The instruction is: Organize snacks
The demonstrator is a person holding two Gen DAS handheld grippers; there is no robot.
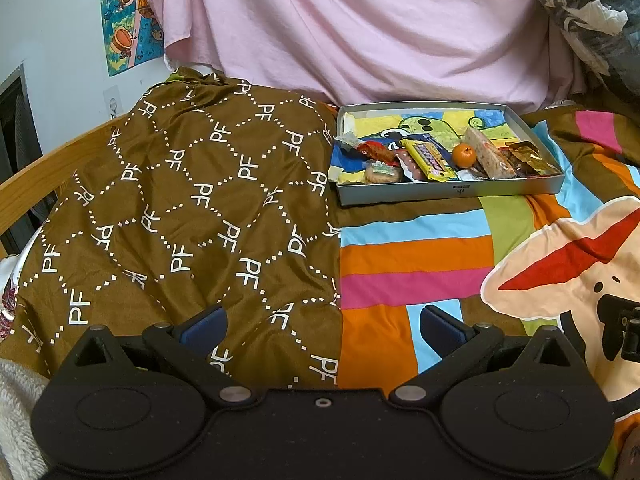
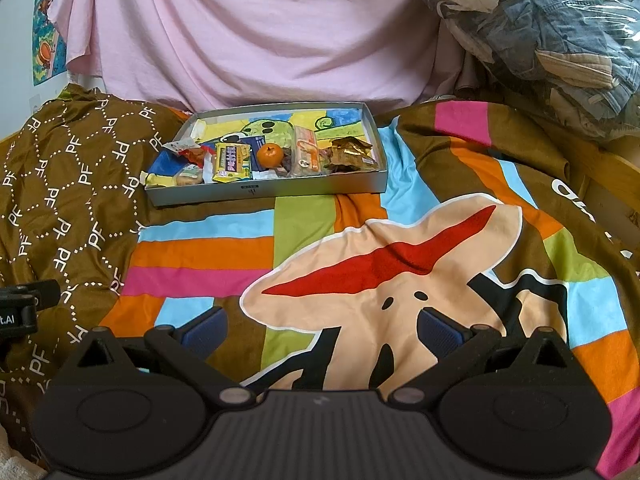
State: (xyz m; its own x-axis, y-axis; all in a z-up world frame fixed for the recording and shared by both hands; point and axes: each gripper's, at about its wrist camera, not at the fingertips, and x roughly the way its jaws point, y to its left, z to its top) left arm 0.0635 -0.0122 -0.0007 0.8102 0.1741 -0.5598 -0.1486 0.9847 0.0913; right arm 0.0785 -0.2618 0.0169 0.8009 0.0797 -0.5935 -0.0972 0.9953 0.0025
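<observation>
A shallow grey box [image 1: 448, 193] [image 2: 320, 189] lies on the bed at the far side and holds several snacks. Among them are a small orange [image 1: 464, 155] [image 2: 269, 155], a yellow packet [image 1: 430, 159] [image 2: 231, 164], a long pale wrapped bar [image 1: 489, 153] [image 2: 306, 152], a crinkly gold-brown packet [image 1: 530, 158] [image 2: 352, 153], a round wrapped biscuit [image 1: 382, 175] [image 2: 189, 178] and a red wrapper [image 1: 376, 151]. My left gripper [image 1: 322, 326] is open, low over the bedcover, well short of the box. My right gripper [image 2: 322, 326] is open too, empty, over the cartoon print.
The bed is covered by a brown patterned cloth [image 1: 180, 208] on the left and a striped cartoon cover [image 2: 400, 272] on the right. A pink sheet [image 2: 248, 32] hangs behind. A plastic-wrapped pile of clothes [image 2: 552, 36] sits at the back right. A wooden bed rail [image 1: 36, 176] runs along the left.
</observation>
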